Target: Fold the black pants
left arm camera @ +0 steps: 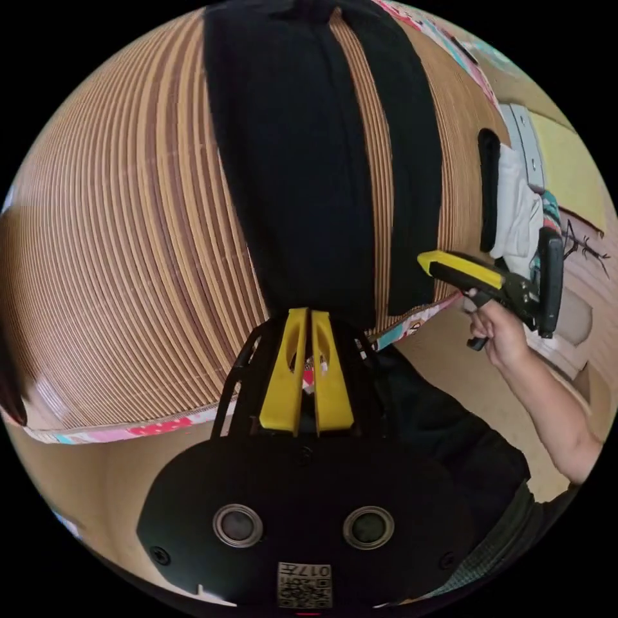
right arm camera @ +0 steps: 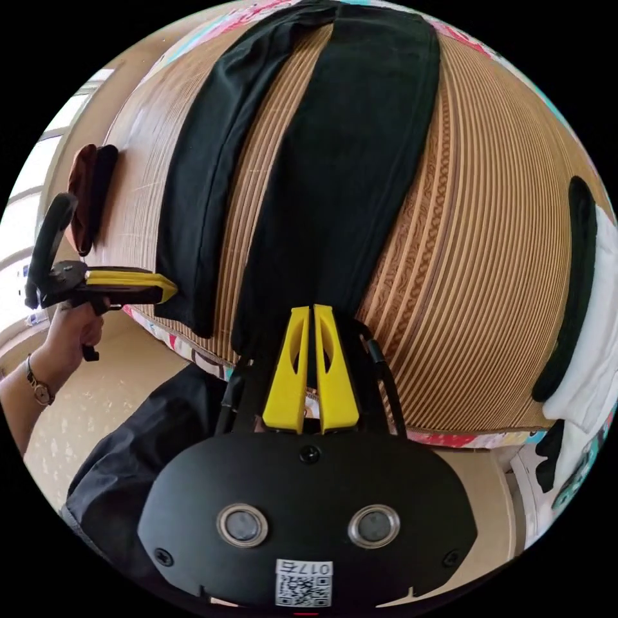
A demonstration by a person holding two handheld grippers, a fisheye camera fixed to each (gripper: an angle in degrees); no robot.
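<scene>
Left gripper view looks along the black pants [left arm camera: 302, 167], which lie flat on a striped bamboo mat [left arm camera: 129, 257] with the two legs running away from the person and a strip of mat showing between them. The left gripper [left arm camera: 308, 322] sits at the near hem of one leg, its yellow jaws drawn almost together with only a sliver between them. Their tips meet the edge of the cloth, but I cannot tell whether any fabric is actually pinched.

In the right gripper view the right gripper [right arm camera: 310, 318] stands the same way at the near hem of the other leg, jaws nearly closed, and again the grip itself is hidden by the tips. Each view catches the other gripper off to the side, carried in a hand [left arm camera: 502, 331] just beyond the mat's patterned border [left arm camera: 154, 428].

One tool at each hem looks like a set-up for lifting both cuffs together and carrying them toward the waist, so the legs stay even. The fold, I judge, has not begun, since the legs lie at full length.

A stack of white and dark folded clothes [right arm camera: 589, 347] rests at the mat's far side, well apart from the pants.
</scene>
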